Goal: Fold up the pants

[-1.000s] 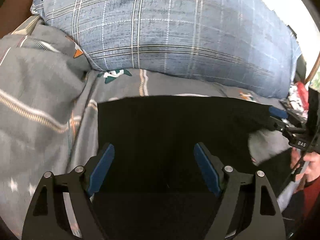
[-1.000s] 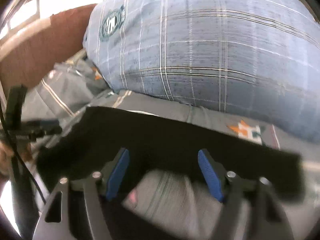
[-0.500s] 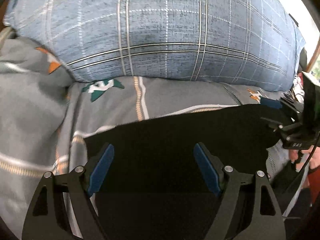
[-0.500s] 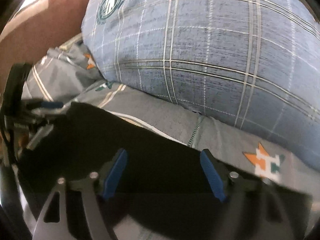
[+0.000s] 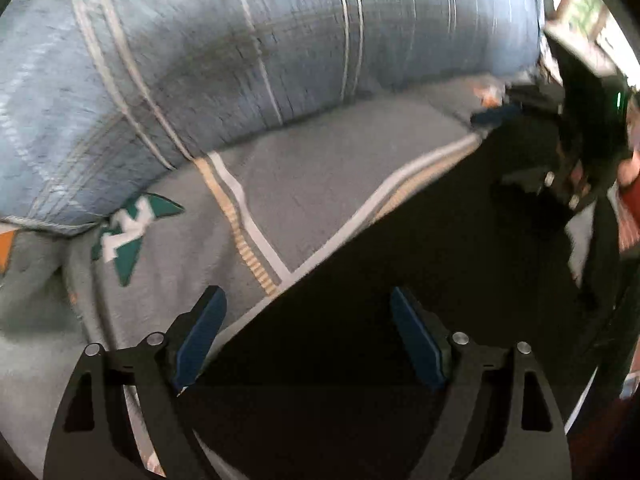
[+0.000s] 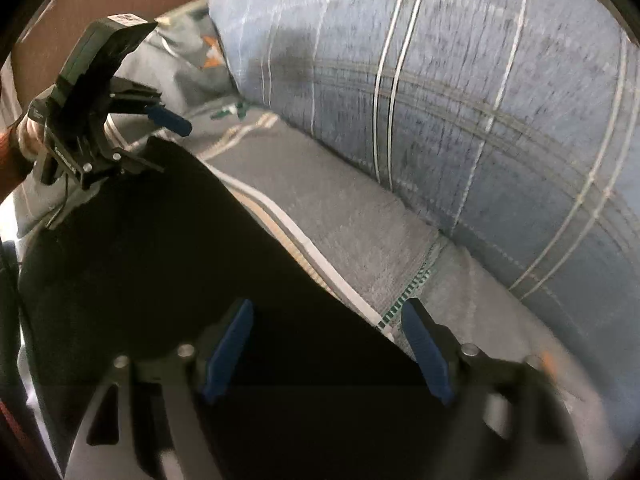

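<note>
The black pants (image 5: 400, 288) lie on a grey patterned bed sheet (image 5: 320, 184); their straight far edge runs diagonally across both views. They fill the lower half of the right wrist view (image 6: 160, 260) too. My left gripper (image 5: 308, 336) is open, its blue pads spread over the cloth near that edge. My right gripper (image 6: 328, 348) is open too, over the pants' edge. Each gripper shows in the other's view: the right one (image 5: 500, 116) at the far right, the left one (image 6: 160, 116) at the upper left.
A large blue plaid pillow (image 5: 240, 60) lies right behind the pants and fills the upper part of both views (image 6: 460, 100). A brown headboard (image 6: 80, 8) shows at the upper left in the right wrist view. Both views are motion-blurred.
Both grippers have moved forward and low toward the pillow. The pants' far edge, level before, now runs diagonally. Both grippers stay open.
</note>
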### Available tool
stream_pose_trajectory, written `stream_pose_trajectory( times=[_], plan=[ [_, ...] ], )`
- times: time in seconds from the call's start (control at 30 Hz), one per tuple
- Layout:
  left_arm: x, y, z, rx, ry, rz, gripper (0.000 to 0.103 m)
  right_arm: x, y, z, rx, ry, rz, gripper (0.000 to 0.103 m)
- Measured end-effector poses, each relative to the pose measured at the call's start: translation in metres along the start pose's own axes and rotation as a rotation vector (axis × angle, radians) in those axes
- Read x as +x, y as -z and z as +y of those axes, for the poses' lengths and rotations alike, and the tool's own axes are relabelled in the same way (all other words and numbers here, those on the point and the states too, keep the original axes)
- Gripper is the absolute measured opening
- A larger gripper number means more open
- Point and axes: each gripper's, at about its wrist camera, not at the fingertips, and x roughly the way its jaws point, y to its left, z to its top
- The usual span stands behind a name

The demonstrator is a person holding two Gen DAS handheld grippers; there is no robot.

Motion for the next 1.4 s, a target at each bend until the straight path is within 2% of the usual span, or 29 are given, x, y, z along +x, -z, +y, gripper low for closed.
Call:
stream_pose_trajectory(
  times=[0.03, 0.1, 0.13, 0.17, 0.2, 0.23, 0.27, 0.4, 0.6, 0.73, 0.87, 0.97, 1.1, 1.2, 1.33, 1.4],
  plan=[
    [0.002, 0.000, 0.002, -0.007, 0.014, -0.016, 0.088, 0.001, 0.000, -0.004, 0.024, -0.021, 0.006, 0.076],
    [0.005, -0.001, 0.004, -0.039, 0.033, -0.031, 0.088, -0.001, 0.000, -0.005, 0.042, -0.034, -0.003, 0.053],
    [0.005, -0.001, 0.002, -0.041, 0.025, -0.035, 0.086, -0.004, 0.000, -0.001, 0.037, -0.036, -0.018, 0.019],
    [0.005, -0.001, 0.001, -0.039, 0.027, -0.036, 0.072, -0.007, 0.000, 0.004, 0.026, -0.010, -0.027, 0.005],
    [0.001, 0.000, -0.004, -0.030, 0.045, -0.047, 0.056, -0.010, 0.001, 0.011, 0.017, 0.020, -0.031, 0.005],
    [-0.005, 0.000, -0.008, -0.020, 0.053, -0.059, 0.019, -0.014, 0.002, 0.017, 0.009, 0.041, -0.036, 0.004],
    [-0.007, -0.002, -0.013, -0.012, 0.026, -0.060, 0.008, -0.019, 0.003, 0.023, 0.002, 0.061, -0.046, 0.004],
    [-0.032, 0.009, -0.030, -0.003, -0.042, -0.093, 0.004, -0.058, 0.006, 0.038, 0.028, 0.097, -0.133, 0.004],
    [-0.114, 0.050, -0.072, 0.007, -0.022, -0.244, 0.004, -0.142, 0.037, 0.094, 0.033, 0.101, -0.266, 0.004],
    [-0.142, 0.094, -0.102, -0.005, 0.020, -0.273, 0.004, -0.176, 0.073, 0.143, 0.029, 0.078, -0.317, 0.004],
    [-0.124, 0.141, -0.123, -0.081, 0.052, -0.210, 0.004, -0.177, 0.115, 0.184, 0.064, 0.035, -0.307, 0.004],
    [-0.101, 0.168, -0.122, -0.180, 0.062, -0.153, 0.004, -0.154, 0.142, 0.200, 0.137, -0.042, -0.248, 0.004],
    [-0.100, 0.187, -0.122, -0.266, 0.077, -0.178, 0.004, -0.125, 0.160, 0.208, 0.187, -0.040, -0.195, 0.004],
    [-0.106, 0.195, -0.126, -0.301, 0.082, -0.200, 0.004, -0.118, 0.163, 0.207, 0.215, -0.047, -0.184, 0.005],
    [-0.111, 0.202, -0.127, -0.326, 0.071, -0.207, 0.005, -0.127, 0.160, 0.218, 0.188, -0.008, -0.199, 0.017],
    [-0.116, 0.206, -0.124, -0.340, 0.083, -0.224, 0.008, -0.140, 0.155, 0.236, 0.111, -0.002, -0.269, 0.026]
  ],
)
